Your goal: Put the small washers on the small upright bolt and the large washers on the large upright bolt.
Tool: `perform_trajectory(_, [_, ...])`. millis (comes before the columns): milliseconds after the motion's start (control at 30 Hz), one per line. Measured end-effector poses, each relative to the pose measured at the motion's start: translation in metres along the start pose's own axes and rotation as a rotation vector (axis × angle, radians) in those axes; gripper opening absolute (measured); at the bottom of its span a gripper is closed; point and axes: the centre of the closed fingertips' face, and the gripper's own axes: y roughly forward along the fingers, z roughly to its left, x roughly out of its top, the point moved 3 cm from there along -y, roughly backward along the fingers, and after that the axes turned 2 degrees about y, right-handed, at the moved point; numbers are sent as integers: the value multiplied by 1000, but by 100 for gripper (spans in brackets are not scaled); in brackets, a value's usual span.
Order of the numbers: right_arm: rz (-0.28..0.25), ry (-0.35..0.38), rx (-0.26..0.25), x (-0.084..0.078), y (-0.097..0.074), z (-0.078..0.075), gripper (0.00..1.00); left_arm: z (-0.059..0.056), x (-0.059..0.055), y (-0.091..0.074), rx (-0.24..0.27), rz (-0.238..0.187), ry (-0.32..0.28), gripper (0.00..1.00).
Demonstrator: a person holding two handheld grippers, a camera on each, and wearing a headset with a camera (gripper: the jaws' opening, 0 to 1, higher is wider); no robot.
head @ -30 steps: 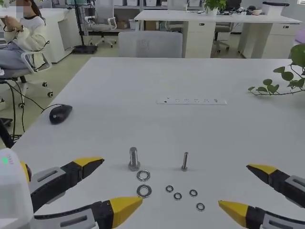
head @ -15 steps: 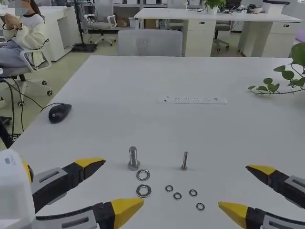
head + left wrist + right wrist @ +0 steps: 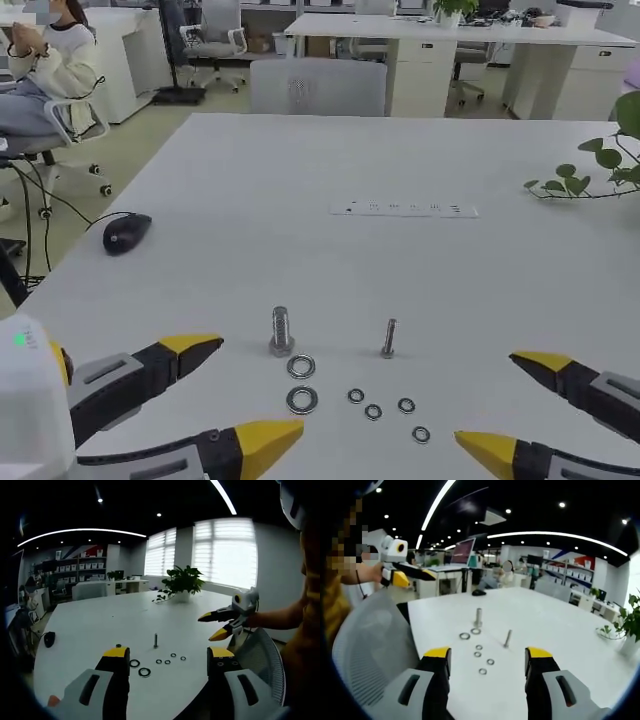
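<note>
Left gripper (image 3: pixel 260 387) and right gripper (image 3: pixel 485 397) hover flanking the washers (image 3: pixel 372 411), jaws spread wide, seemingly empty.

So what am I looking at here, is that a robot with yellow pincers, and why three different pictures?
No robot: a person holds a tool in each hand, each ending in a yellow-tipped claw. The head view comes from a headset camera looking down at the white table; the two round pictures come from cameras on the tools. The left claw and right claw are open, holding nothing. On the table stand a large bolt and a small bolt, with two large washers and four small washers lying loose nearby.
</note>
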Motion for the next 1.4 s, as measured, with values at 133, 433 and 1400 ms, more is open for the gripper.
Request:
perform_trajectory(133, [14,-4,18,0,4,0,61,1,1,-1,5,-3,0,62])
perform_trajectory(433, [63,-19,68,-5,13,6,60,2,-1,-3,12,-6,-6,62])
perform_trajectory(1400, [294,-133,208,-28,46,6,51,10,-10,-3,26,-3,-32,62])
